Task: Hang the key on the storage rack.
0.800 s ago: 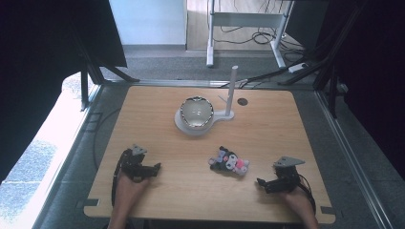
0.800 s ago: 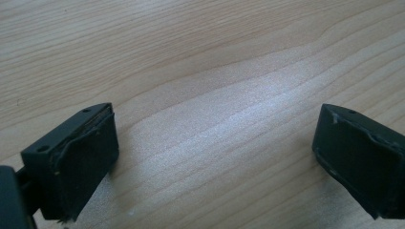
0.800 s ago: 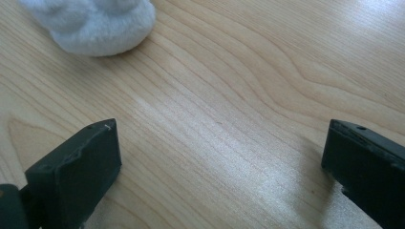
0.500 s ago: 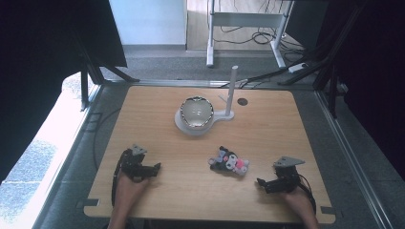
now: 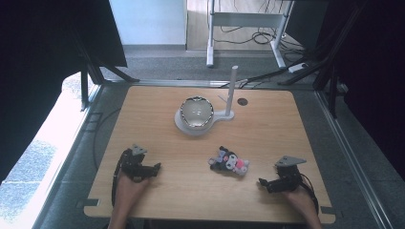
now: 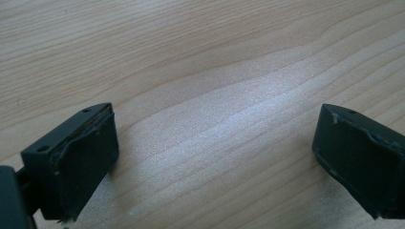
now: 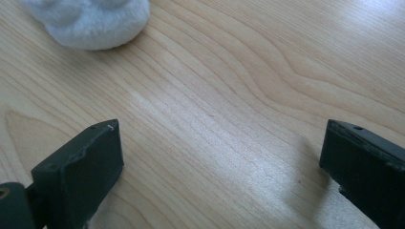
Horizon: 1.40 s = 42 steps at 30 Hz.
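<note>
— Plush toy [image 5: 229, 162] where?
— Lying on the wooden table [image 5: 267, 124], between both grippers, nearer the right gripper [image 5: 265, 183]; apart from each.
— Jaws?
— Left gripper [image 5: 154, 168] spread wide over bare wood; right likewise, nothing between.

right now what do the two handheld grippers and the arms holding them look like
Both are black. The left gripper and right gripper each carry a grey three-cornered plate on top, and a black cable loops from each by the wrist. Close up, the jaws are blocky dark pads with small screw holes and worn edges. The forearms are bare, no sleeves showing.
</note>
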{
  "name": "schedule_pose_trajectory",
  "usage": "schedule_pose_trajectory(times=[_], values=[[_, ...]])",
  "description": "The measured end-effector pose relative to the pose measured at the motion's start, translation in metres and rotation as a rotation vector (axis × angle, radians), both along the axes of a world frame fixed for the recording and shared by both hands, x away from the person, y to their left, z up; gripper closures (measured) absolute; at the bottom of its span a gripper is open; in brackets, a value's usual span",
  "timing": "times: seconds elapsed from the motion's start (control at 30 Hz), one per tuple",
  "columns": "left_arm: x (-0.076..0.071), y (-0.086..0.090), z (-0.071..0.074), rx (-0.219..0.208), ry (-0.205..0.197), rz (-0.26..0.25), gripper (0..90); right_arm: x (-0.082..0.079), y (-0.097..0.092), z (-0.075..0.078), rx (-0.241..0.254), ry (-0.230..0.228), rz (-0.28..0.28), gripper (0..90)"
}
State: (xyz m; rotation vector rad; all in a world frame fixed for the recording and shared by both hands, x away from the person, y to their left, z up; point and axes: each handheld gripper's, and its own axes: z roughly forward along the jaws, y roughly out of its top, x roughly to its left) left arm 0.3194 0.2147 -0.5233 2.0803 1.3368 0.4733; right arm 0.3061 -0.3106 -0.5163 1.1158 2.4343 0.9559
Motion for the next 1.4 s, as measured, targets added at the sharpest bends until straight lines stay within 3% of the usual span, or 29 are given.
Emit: schedule_pose_trajectory(times=[0.7,0.9,1.4], values=[[0.0,0.0,0.0,0.0,0.0,0.0,1.5,0.008,0.02,0.017,-0.049,0.003,0.106,2.6],[0.0,0.0,0.0,0.0,0.0,0.0,1.5,0.016,0.028,0.019,-0.09,0.07,0.135,3.1],[0.0,0.0,0.0,0.0,0.0,0.0,1.5,0.032,0.056,0.027,-0.177,0.128,0.226,5.2]])
